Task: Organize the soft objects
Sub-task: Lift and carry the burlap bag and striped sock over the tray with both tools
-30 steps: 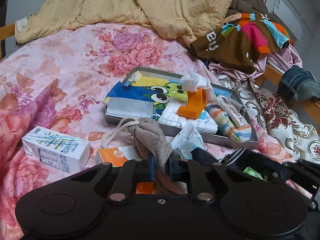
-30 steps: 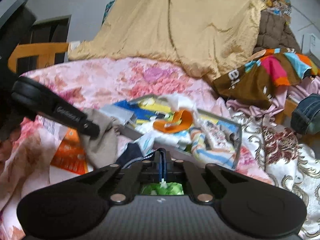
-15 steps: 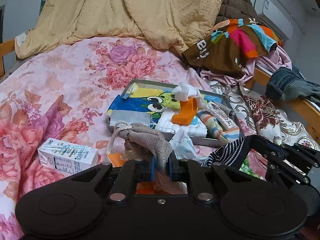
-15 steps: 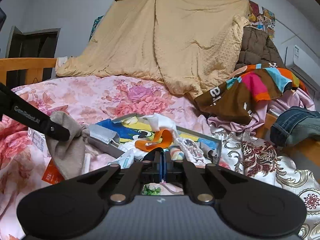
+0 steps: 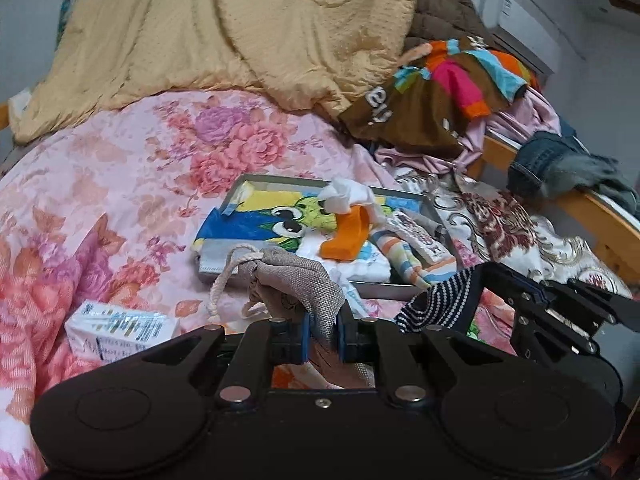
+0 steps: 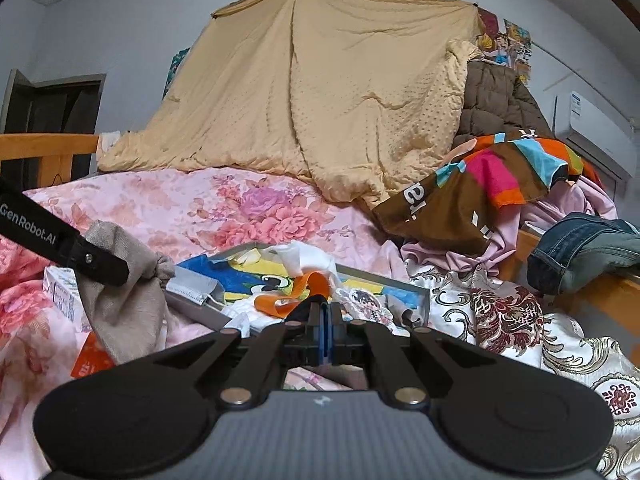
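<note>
My left gripper is shut on a grey-beige drawstring pouch, held above the floral bedspread just in front of the grey tray. The pouch also hangs at the left of the right wrist view. My right gripper is shut on a dark striped sock, which hangs from it at the right of the left wrist view; in its own view only a dark tip shows. The tray holds a cartoon cloth, an orange piece, a striped sock and white tissue.
A white carton and an orange packet lie on the bedspread at the front left. A yellow blanket hangs behind. A brown multicoloured garment and jeans pile on the wooden bed rail at the right.
Both grippers have risen and pulled back from the tray, carrying the pouch and the dark sock. The right gripper's sock is lifted clear of the bedspread.
</note>
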Tool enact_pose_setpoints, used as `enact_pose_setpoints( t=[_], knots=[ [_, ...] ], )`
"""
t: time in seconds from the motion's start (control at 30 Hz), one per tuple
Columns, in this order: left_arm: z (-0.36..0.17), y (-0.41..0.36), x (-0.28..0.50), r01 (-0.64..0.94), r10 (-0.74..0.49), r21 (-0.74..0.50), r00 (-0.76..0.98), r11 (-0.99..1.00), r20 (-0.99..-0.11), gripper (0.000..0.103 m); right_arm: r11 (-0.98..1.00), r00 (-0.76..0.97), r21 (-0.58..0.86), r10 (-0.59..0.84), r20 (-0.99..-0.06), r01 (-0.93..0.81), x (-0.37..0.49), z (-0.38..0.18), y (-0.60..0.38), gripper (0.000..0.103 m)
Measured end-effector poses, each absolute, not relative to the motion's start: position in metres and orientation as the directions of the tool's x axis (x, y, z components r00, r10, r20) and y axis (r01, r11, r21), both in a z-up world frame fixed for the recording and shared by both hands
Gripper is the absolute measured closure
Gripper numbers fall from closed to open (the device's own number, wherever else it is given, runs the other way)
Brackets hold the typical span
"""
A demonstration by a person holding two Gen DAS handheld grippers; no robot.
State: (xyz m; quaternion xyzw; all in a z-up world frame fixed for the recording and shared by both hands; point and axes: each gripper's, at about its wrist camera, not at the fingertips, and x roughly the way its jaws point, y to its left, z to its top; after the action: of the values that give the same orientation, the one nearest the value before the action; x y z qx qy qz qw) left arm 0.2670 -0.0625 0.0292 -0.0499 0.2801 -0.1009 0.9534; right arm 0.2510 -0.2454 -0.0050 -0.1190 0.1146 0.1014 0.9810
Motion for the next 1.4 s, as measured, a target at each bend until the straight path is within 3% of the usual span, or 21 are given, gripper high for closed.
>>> enact_pose_setpoints(
  t=[0.53,1.03,1.27,1.4],
  knots=[
    [0.053,-0.068,0.288,0.292,-0.285,-0.059,0.837,0.955,-0.468,0.089,0.955,0.966,-0.213,0.164,-0.200,-0.206,0.256,-0.002,-0.250,0.101],
    [0.061,-0.083,0.393,0.290,-0.296,-0.074,0.884,0.954,-0.362,0.089,0.969,0.987,-0.188,0.157,-0.019,-0.157,0.351,0.042,-0.255,0.101],
    [0.052,-0.098,0.440,0.302,-0.323,-0.116,0.886,0.946,-0.332,0.089,0.985,0.992,-0.117,0.123,-0.010,-0.124,0.405,0.039,-0.279,0.101],
    [0.041,-0.103,0.461,0.305,-0.360,-0.204,0.865,0.930,-0.349,0.089,0.983,0.989,-0.132,0.121,-0.083,-0.131,0.431,0.029,-0.287,0.101]
  ],
)
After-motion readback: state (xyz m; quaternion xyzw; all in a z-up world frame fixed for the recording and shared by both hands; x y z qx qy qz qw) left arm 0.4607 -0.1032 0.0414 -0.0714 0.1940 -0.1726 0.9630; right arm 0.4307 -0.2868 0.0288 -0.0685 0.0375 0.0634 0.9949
